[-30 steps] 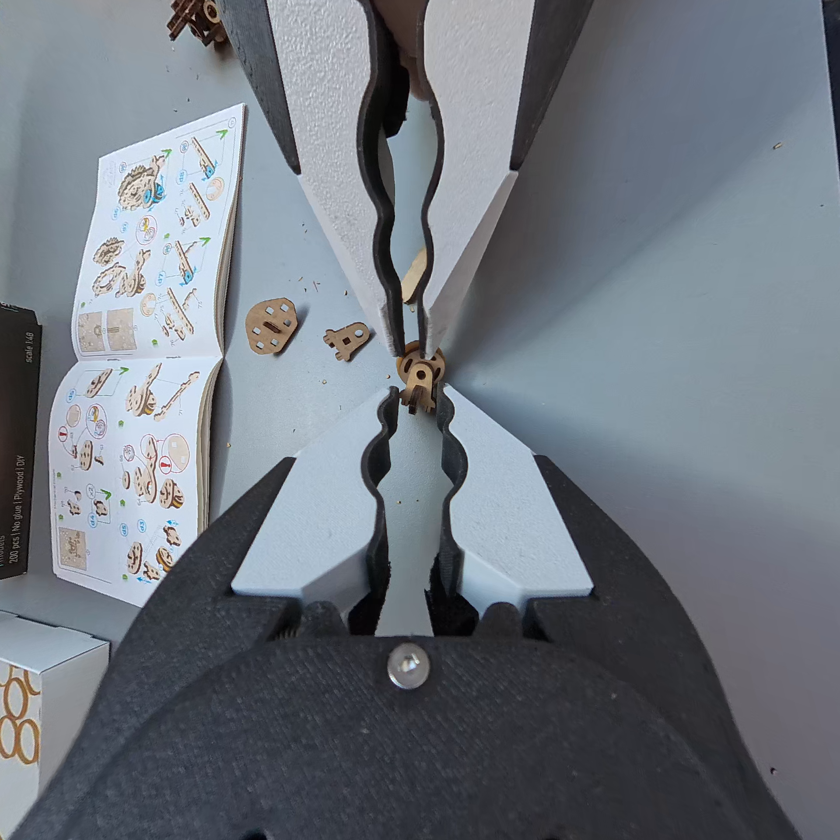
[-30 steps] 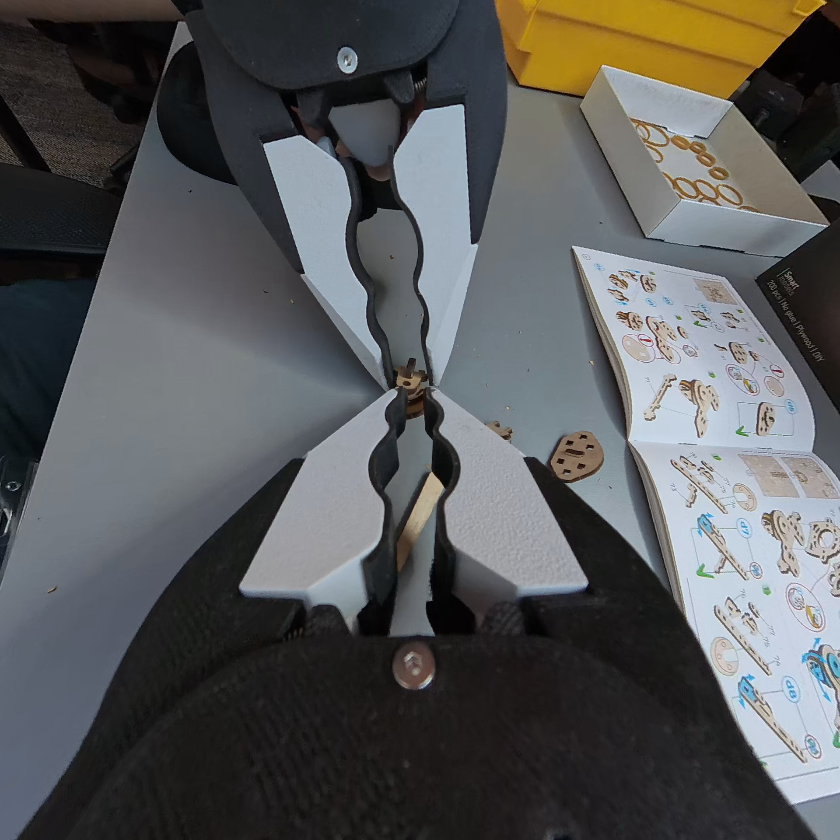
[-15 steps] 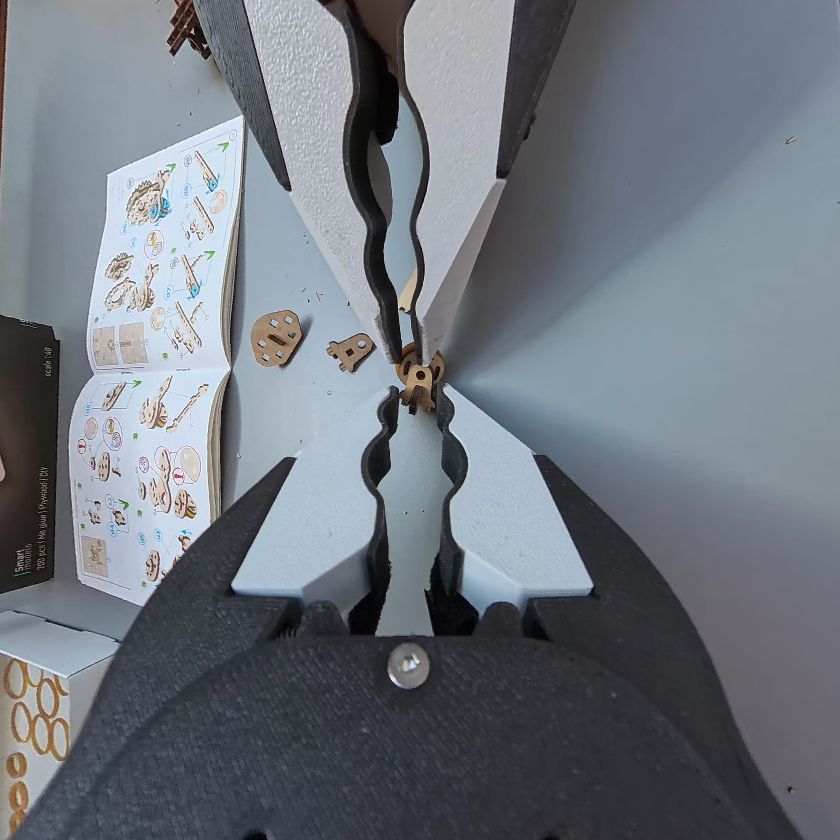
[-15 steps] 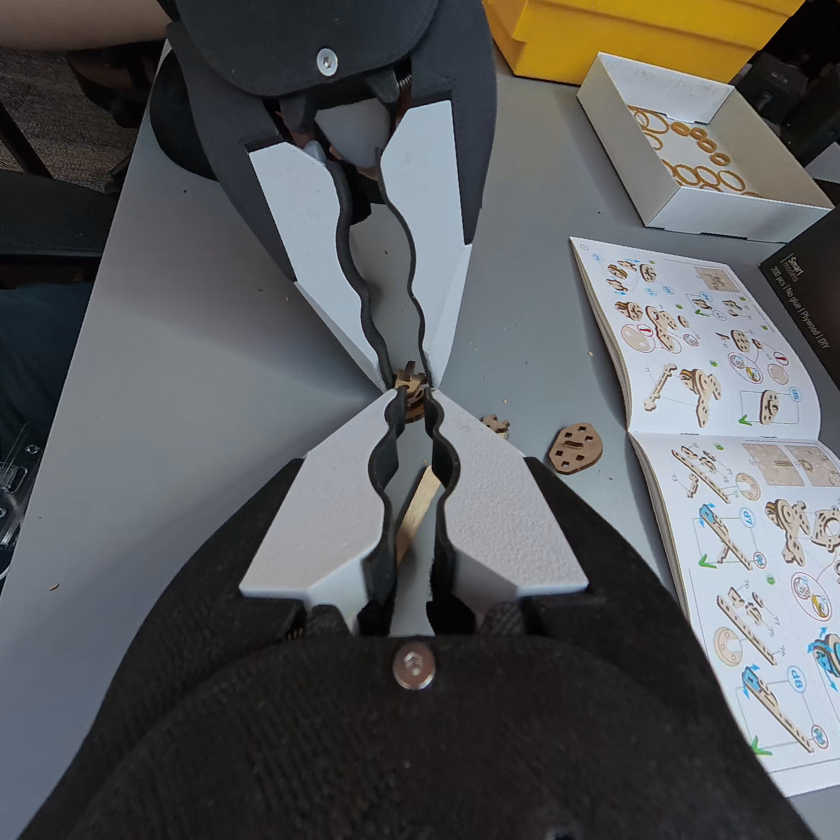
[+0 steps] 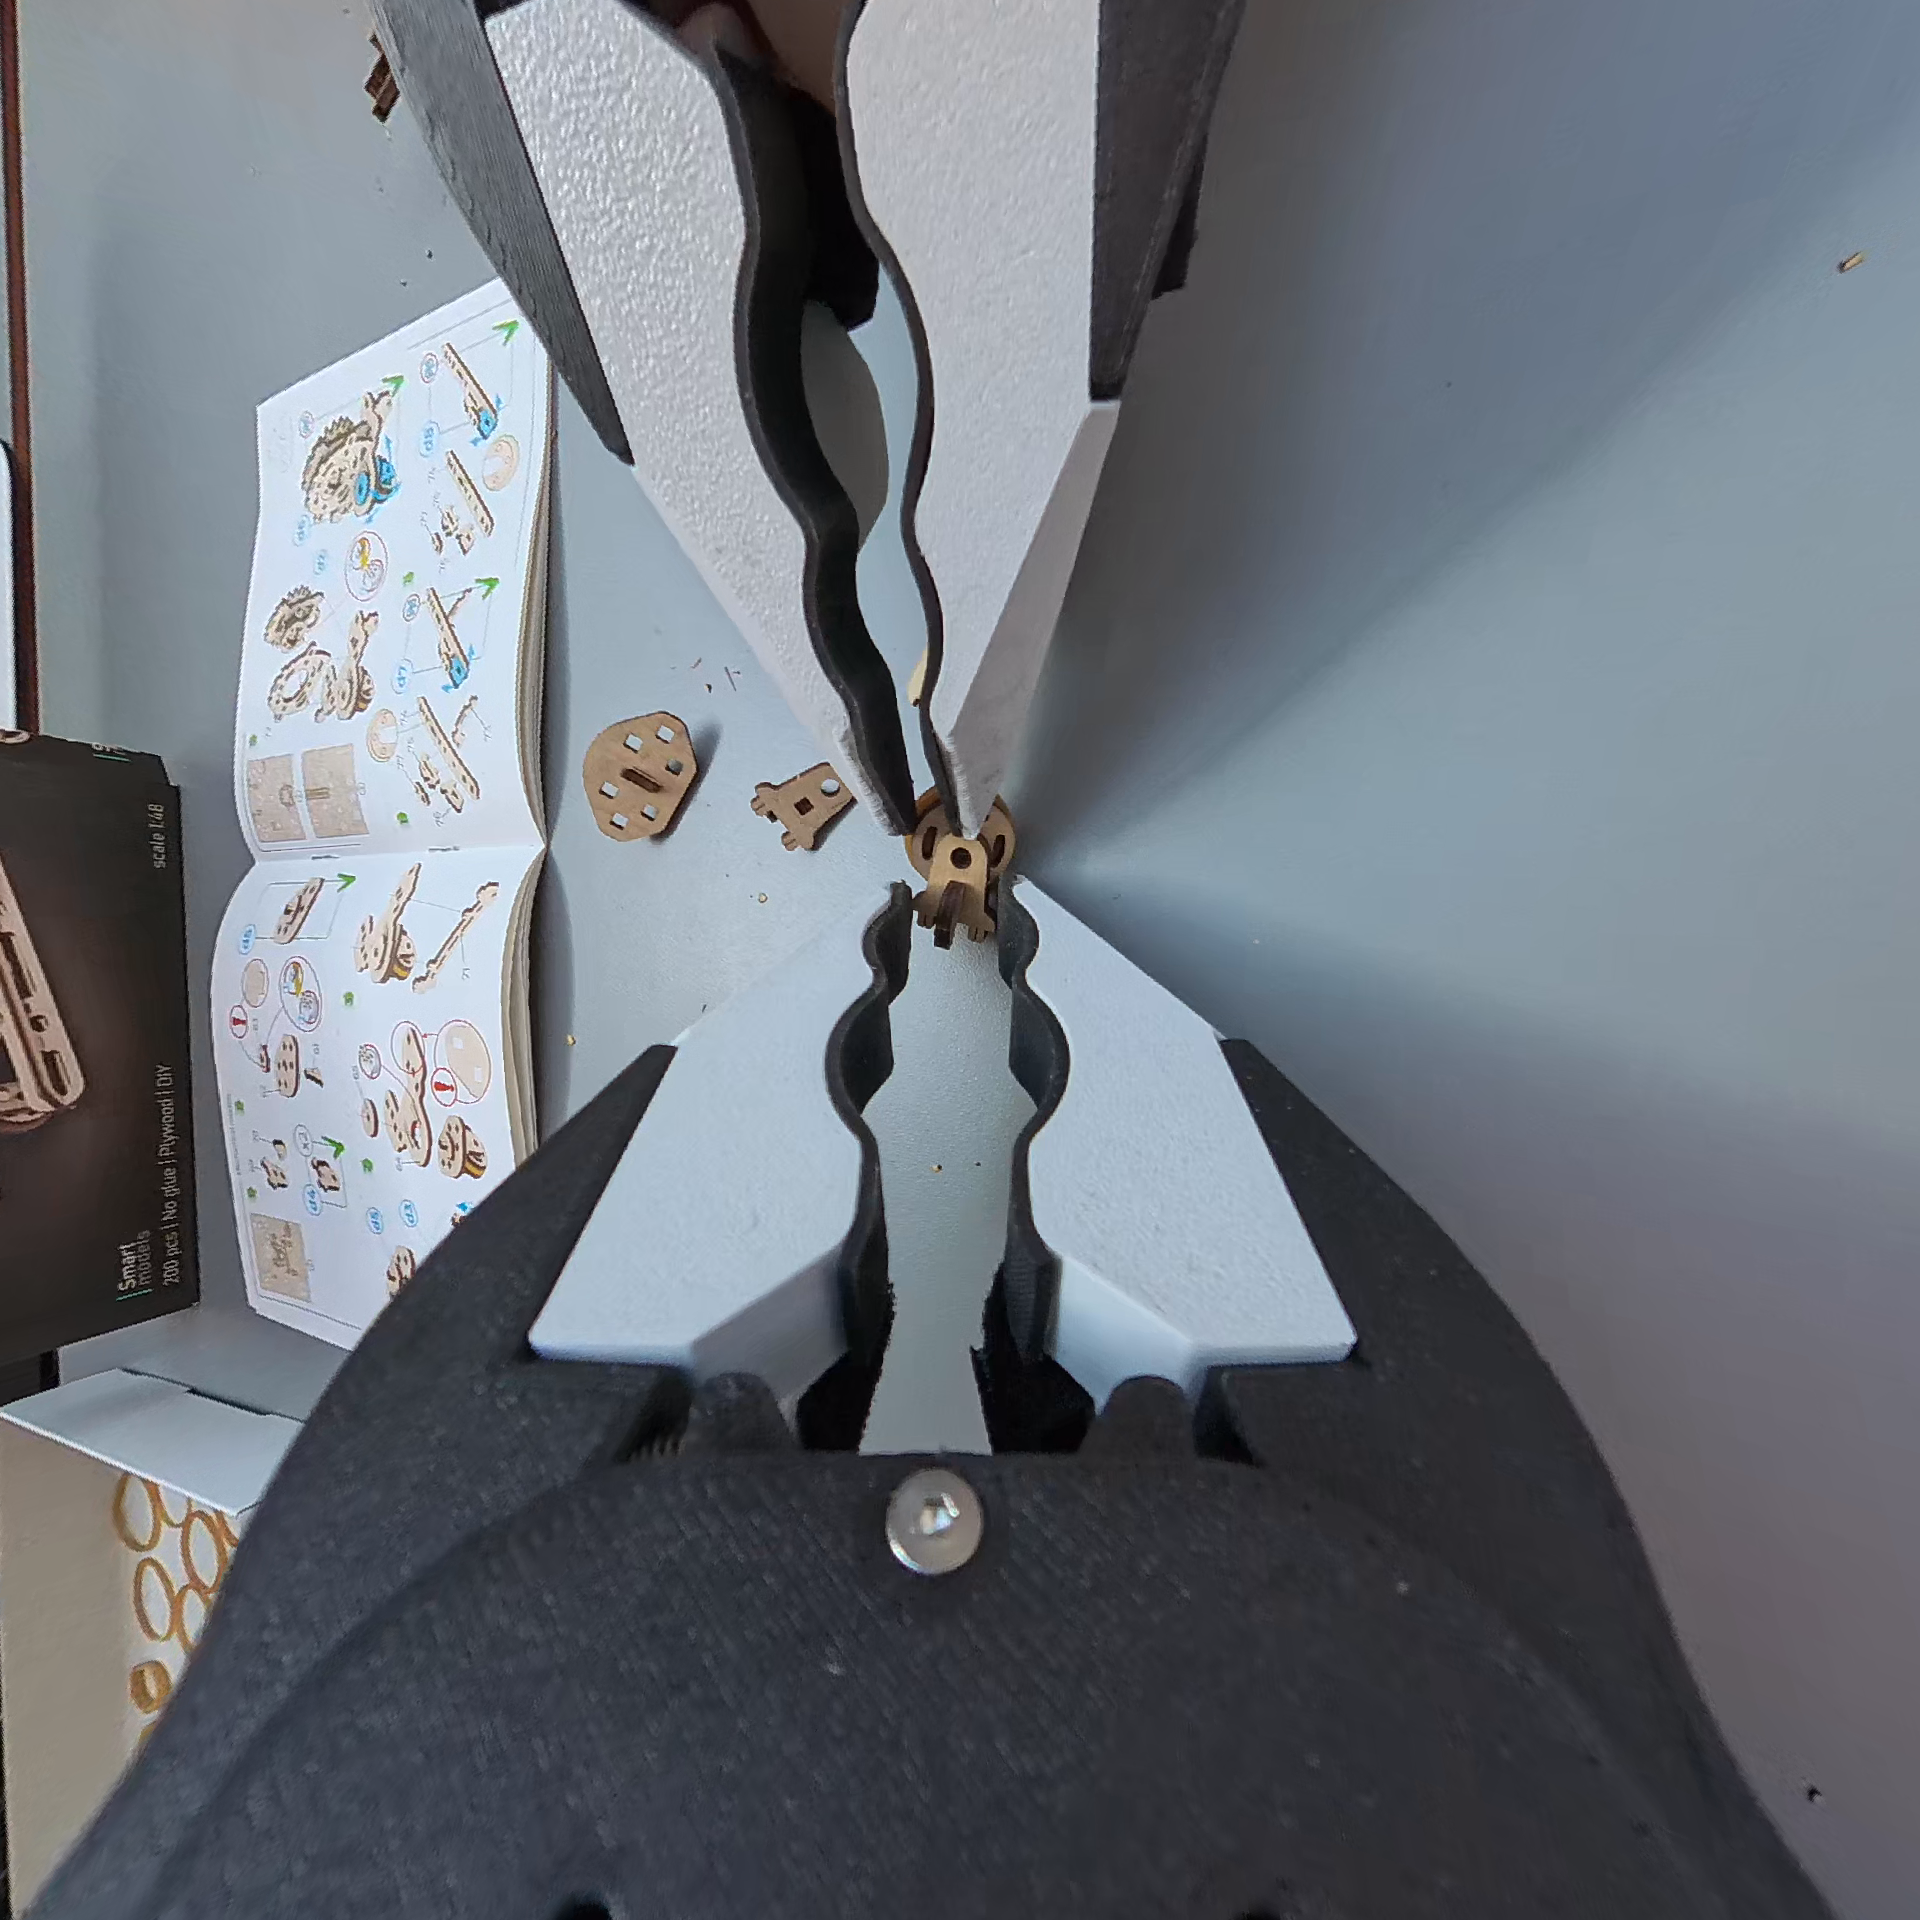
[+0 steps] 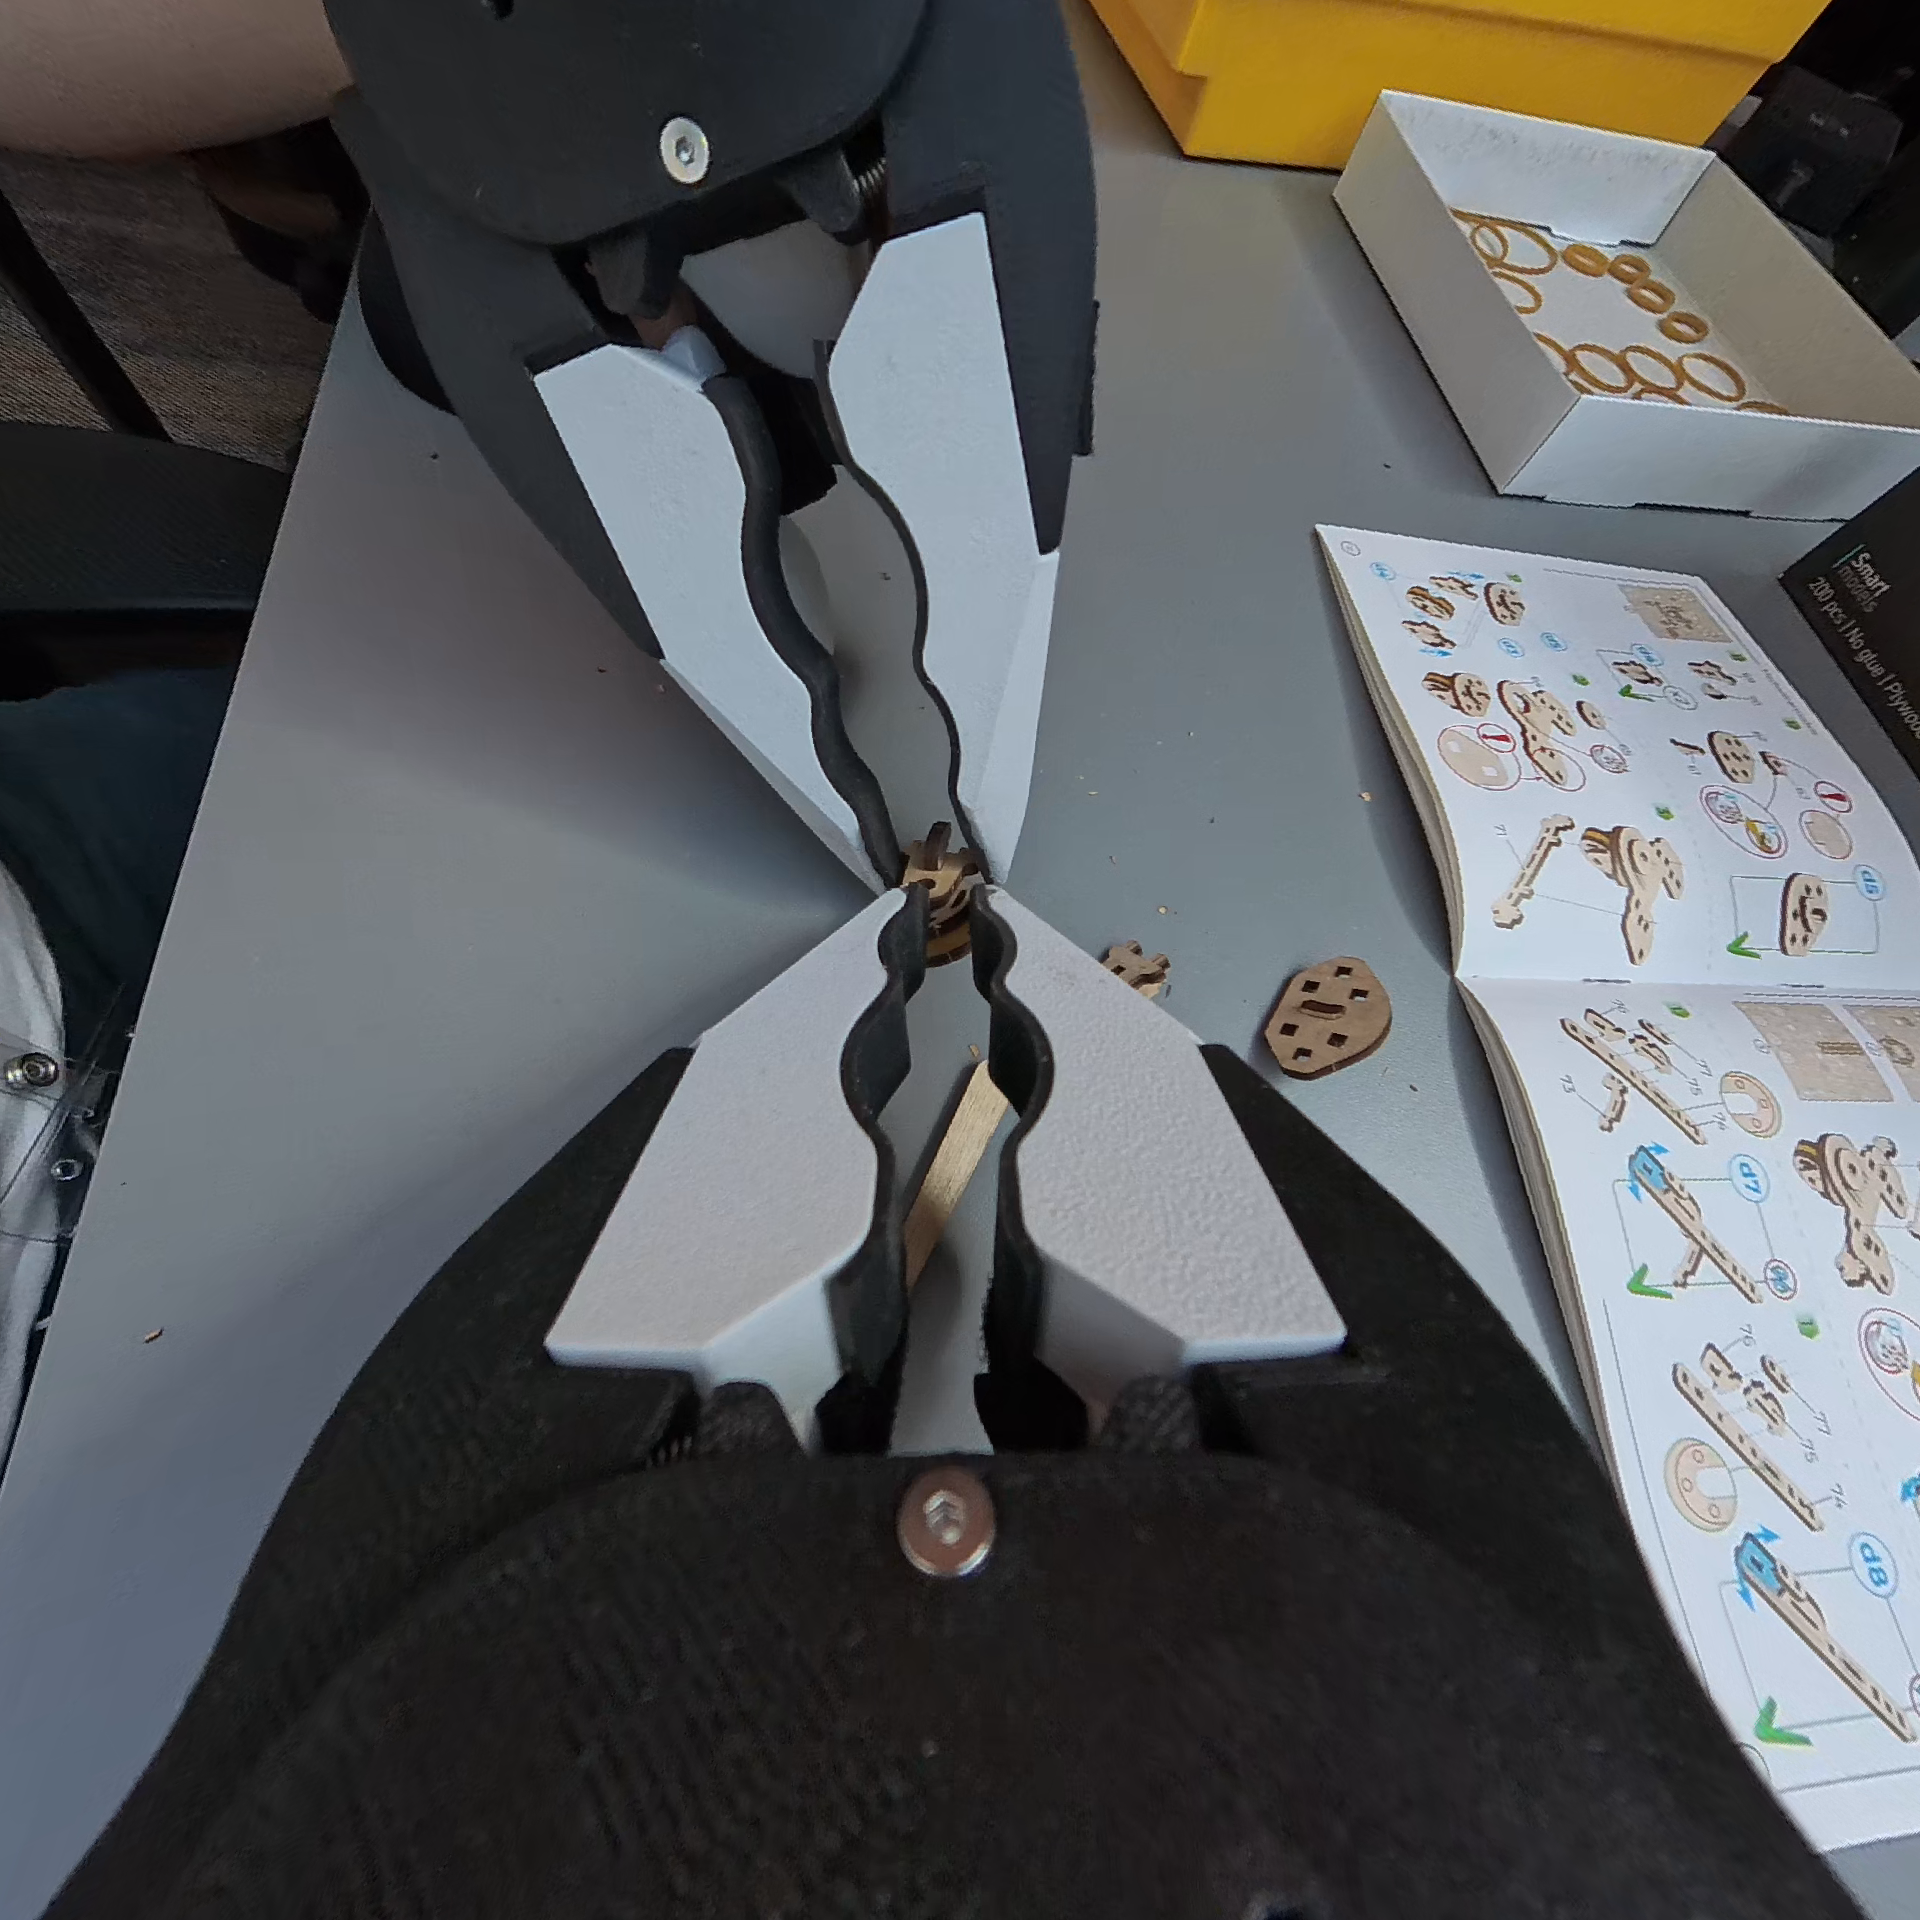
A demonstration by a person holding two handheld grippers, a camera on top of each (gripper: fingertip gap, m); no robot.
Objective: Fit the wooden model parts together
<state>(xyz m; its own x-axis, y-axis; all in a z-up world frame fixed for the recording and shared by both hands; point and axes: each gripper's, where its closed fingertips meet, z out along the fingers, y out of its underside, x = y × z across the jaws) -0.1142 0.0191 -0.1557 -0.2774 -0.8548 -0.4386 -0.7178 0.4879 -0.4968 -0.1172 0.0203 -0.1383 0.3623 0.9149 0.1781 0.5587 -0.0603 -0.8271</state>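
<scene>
My left gripper (image 5: 951, 906) is shut on a small slotted wooden part (image 5: 958, 883), held above the grey table (image 5: 1507, 727). My right gripper (image 5: 928, 808) comes in from the top of the left wrist view, tip to tip with it. It is shut on a round wooden part (image 5: 997, 826). In the right wrist view, my right gripper (image 6: 940, 920) holds that part (image 6: 948, 940), and a flat wooden stick (image 6: 956, 1153) runs back between its fingers. The left gripper (image 6: 923, 860) meets it from above, and the two parts touch.
A rounded wooden plate with holes (image 5: 636, 774) (image 6: 1328, 1016) and a small wooden piece (image 5: 802, 802) (image 6: 1138, 966) lie loose on the table. Beside them are an open instruction booklet (image 5: 395, 831) (image 6: 1662, 1039), a black box (image 5: 94, 1039), a white box of wooden rings (image 6: 1621, 312) and a yellow bin (image 6: 1455, 73). Both grippers' tips are close together, under 4 cm apart.
Both grippers stay shut and tip to tip with the parts pressed together. The pair has shifted and tilted a little, so the booklet and boxes have slid in both views.
</scene>
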